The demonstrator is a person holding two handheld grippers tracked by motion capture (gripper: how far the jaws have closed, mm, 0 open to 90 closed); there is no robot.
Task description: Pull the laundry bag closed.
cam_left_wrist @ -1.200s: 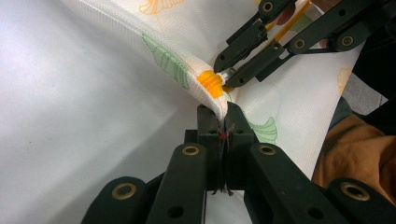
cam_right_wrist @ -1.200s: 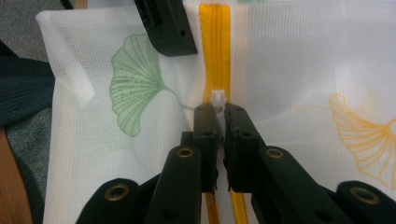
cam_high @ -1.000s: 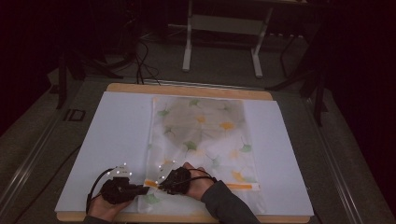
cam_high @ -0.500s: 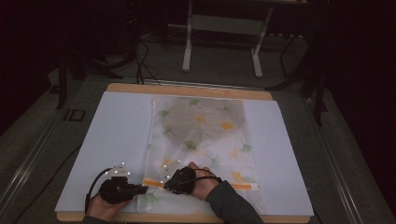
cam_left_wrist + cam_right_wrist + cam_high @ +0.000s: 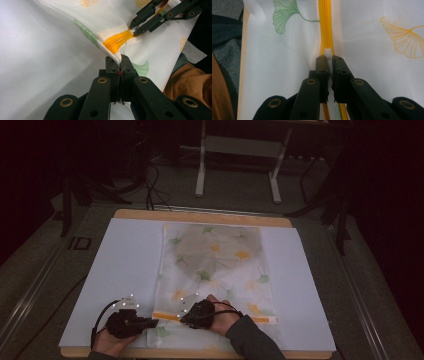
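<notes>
Both grippers clamped on mesh bag — right on zipper pull

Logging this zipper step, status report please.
Left gripper shut on mesh laundry bag edge. Right gripper shut on white zipper pull. Nothing in the way.

Quick count of what's on the table: one mesh bag with leaf prints, one orange zipper running across it, and one little white zipper pull. Two black grippers on it, a left gripper and a right gripper. One white sheet under everything, on one wooden table.
</notes>
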